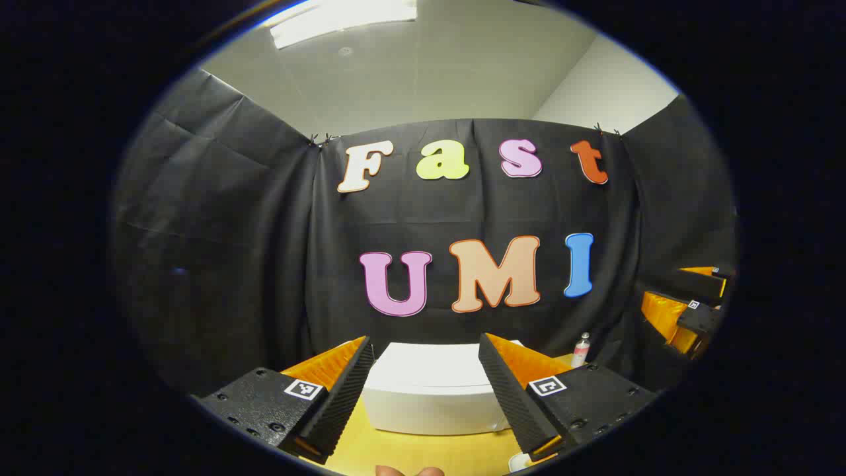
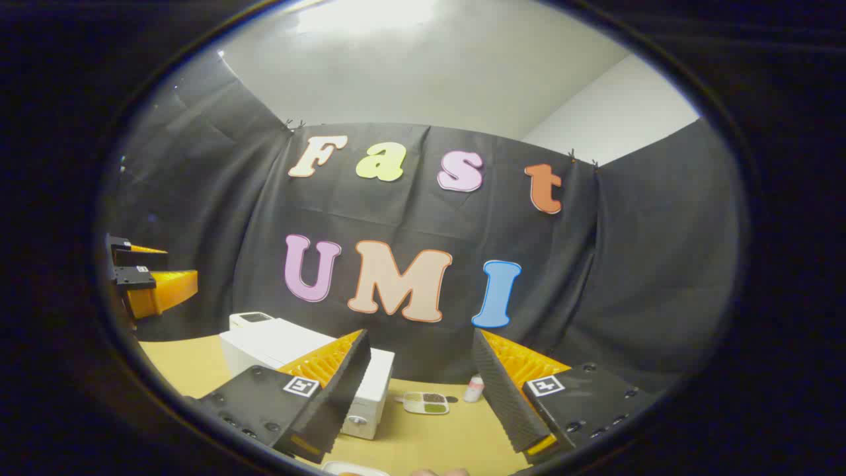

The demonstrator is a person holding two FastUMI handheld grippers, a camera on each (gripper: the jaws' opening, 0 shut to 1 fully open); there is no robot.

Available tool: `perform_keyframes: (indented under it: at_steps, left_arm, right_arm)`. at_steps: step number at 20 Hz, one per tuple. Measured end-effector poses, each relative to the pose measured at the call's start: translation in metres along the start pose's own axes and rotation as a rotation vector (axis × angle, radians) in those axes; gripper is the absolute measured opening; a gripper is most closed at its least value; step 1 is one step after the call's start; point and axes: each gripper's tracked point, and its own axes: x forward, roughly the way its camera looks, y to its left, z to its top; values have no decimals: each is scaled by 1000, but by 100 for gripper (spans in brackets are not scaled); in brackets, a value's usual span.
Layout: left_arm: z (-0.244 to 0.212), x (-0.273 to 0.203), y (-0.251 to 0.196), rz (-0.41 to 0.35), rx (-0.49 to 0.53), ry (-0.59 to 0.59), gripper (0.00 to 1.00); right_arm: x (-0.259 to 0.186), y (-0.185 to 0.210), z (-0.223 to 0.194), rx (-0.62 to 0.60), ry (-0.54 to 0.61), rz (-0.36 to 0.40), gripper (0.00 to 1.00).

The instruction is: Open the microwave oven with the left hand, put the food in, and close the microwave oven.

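In the left gripper view, the left gripper is spread wide, holding nothing; the white microwave oven sits on the yellow table between its fingers, front face hidden. In the right gripper view, the right gripper is likewise spread and empty above a divided food tray beside a small bottle, label unreadable.
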Motion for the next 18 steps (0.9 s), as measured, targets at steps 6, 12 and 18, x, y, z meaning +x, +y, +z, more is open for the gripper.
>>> perform_keyframes:
  at_steps: [6, 12, 18]
  left_arm:
    - [-6, -4, -4, 7, -6, 26, 98]
    - [-2, -5, -9, 0, 28, 17, 99]
    - [-4, -1, -6, 7, 36, 20, 97]
  right_arm:
    - [-2, -6, 3, 7, -10, 4, 97]
    - [-2, -7, 3, 10, -6, 18, 98]
    - [-3, -11, 5, 2, -16, 12, 96]
